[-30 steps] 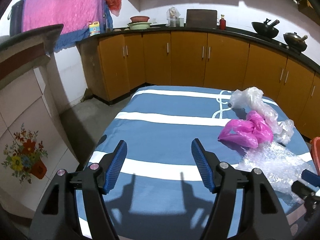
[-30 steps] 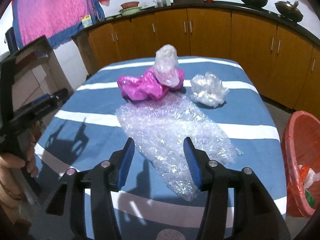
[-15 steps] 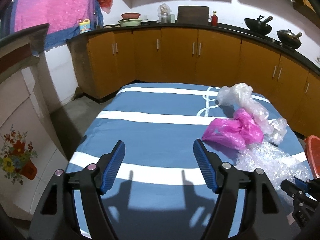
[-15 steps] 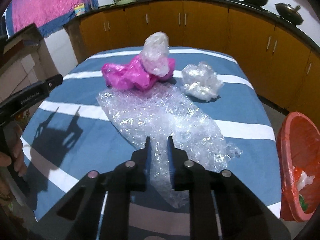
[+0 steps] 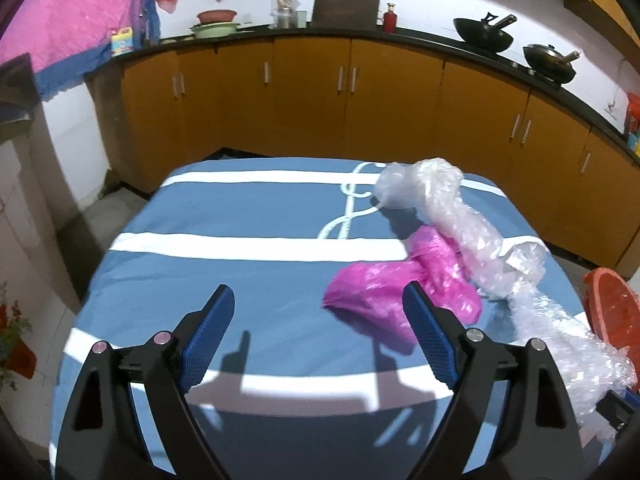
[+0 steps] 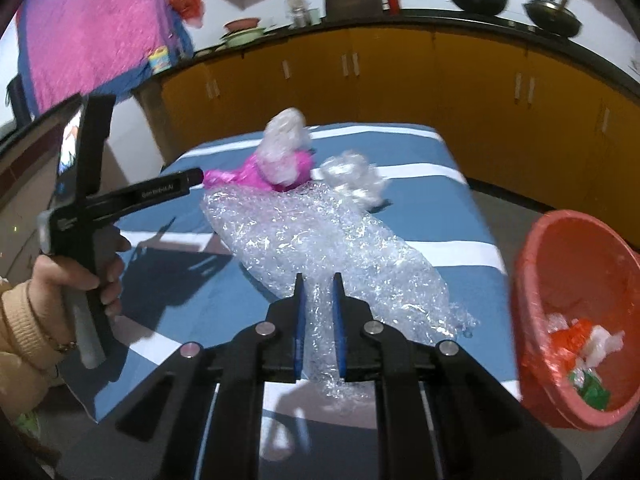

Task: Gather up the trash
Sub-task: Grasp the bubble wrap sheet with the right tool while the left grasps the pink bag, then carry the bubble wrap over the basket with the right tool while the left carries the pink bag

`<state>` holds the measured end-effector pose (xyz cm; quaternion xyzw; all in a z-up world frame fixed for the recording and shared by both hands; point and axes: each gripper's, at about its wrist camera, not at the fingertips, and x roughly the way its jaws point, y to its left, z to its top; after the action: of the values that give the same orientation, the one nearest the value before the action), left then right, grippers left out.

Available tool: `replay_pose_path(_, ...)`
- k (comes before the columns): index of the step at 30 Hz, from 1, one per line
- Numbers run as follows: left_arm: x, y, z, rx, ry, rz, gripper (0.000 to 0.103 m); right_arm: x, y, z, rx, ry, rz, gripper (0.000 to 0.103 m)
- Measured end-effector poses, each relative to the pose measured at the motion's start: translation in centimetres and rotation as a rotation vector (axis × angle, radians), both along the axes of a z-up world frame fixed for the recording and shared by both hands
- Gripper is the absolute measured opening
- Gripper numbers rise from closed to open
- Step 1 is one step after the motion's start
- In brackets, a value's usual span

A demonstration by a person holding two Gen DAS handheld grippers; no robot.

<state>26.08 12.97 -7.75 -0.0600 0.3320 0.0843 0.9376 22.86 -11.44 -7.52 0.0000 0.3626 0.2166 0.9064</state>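
Observation:
A long sheet of bubble wrap lies on the blue striped table. My right gripper is closing on its near end, and the pads pinch the wrap between them. Behind it lie a pink plastic bag, a clear plastic bundle on top of that bag, and a crumpled clear wad. My left gripper hovers over the table with its jaws opening and nothing between them. The pink bag sits just beyond its right finger.
A red basket with some trash inside stands off the table's right edge. A hand holds the left gripper's handle at the left. Orange cabinets under a counter with pans run along the back wall.
My right gripper has shut on the near end of the bubble wrap and pulled it up and to the right. My left gripper has moved toward the pink bag and spread wider.

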Motion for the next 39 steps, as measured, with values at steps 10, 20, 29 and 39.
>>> replay_pose_path(10, 3.4, -1.7, -1.4, 0.074, 0.065, -0.16, 0.084, 0.6, -3.8, 0.6, 0.023, 0.004, -0.101, 0.013)
replay_pose_path(20, 3.7, -2.8, -2.8, 0.093, 0.128, -0.332, 0.017, 1.0, -4.3, 0.3, 0.034, 0.023, -0.134, 0.013)
replay_pose_path(29, -0.4, -1.9, -2.2, 0.081, 0.115, -0.375, 0.007, 0.6, -4.6, 0.8, 0.037, 0.014, -0.143, 0.013)
replay_pose_path(39, -3.8, -2.2, 0.7, 0.038, 0.051, -0.339, 0.006, -1.1, -5.0, 2.6, 0.073, -0.029, -0.147, 0.013)
